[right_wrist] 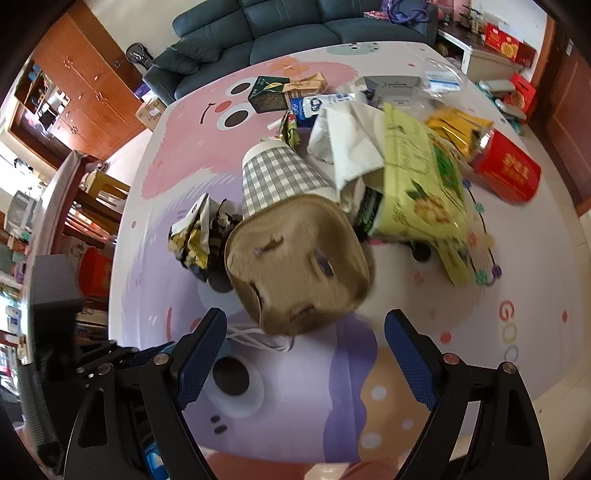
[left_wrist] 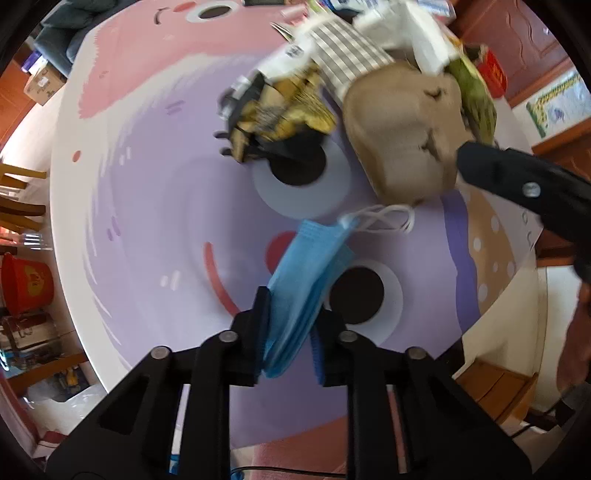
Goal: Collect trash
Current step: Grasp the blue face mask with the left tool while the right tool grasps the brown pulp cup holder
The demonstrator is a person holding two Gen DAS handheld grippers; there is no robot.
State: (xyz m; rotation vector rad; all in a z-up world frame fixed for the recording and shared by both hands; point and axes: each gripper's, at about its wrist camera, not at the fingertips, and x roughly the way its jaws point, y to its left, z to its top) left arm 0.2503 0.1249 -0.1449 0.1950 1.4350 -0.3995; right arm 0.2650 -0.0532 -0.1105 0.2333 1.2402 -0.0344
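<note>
My left gripper [left_wrist: 291,325] is shut on a blue face mask [left_wrist: 310,266], whose white ear loops [left_wrist: 388,219] trail on the cartoon-print table cover [left_wrist: 147,221]. A brown pulp cup tray [right_wrist: 295,258] lies just ahead of my right gripper [right_wrist: 306,339], which is open and holds nothing. One right finger [left_wrist: 491,162] touches or nearly touches the tray's edge [left_wrist: 402,133] in the left wrist view. Behind the tray are a crumpled yellow snack wrapper [right_wrist: 195,232], a grey checked paper cup [right_wrist: 273,173], white paper [right_wrist: 354,144] and a yellow-green bag [right_wrist: 417,181].
A red box [right_wrist: 506,173] and several cartons [right_wrist: 269,96] sit on the far side of the table. A dark sofa [right_wrist: 295,22] stands beyond it. To the left are wooden chairs [left_wrist: 18,206] and a red bucket [left_wrist: 27,284].
</note>
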